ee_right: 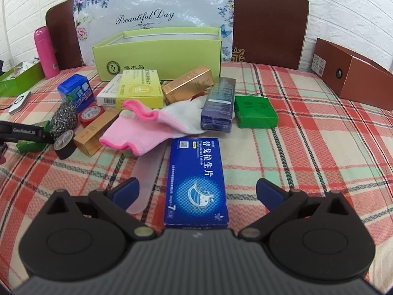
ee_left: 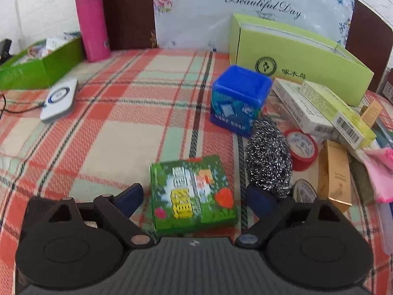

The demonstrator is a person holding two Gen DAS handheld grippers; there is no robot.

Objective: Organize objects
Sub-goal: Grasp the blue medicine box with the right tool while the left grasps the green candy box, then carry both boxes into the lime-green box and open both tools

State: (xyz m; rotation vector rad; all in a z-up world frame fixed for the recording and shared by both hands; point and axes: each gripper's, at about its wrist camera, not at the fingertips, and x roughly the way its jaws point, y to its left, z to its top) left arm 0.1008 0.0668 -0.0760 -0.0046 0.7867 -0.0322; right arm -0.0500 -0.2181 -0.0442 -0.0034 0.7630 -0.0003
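Observation:
My left gripper (ee_left: 195,198) is open, with a small green printed box (ee_left: 192,195) lying on the plaid cloth between its fingers, which do not touch it. My right gripper (ee_right: 197,193) is open around a blue medicine box (ee_right: 196,180) that lies flat, with gaps on both sides. A steel scourer (ee_left: 269,156) lies just right of the left gripper. The left gripper also shows at the left edge of the right wrist view (ee_right: 27,132).
An open lime-green box (ee_right: 159,54) stands at the back. In front of it lies a pile: blue tub (ee_left: 239,98), yellow box (ee_right: 141,91), gold boxes (ee_right: 189,83), pink-and-white gloves (ee_right: 149,127), tape rolls (ee_right: 65,143), purple box (ee_right: 218,103), green box (ee_right: 255,109). Pink flask (ee_left: 92,22), green tray (ee_left: 36,65), brown box (ee_right: 353,73).

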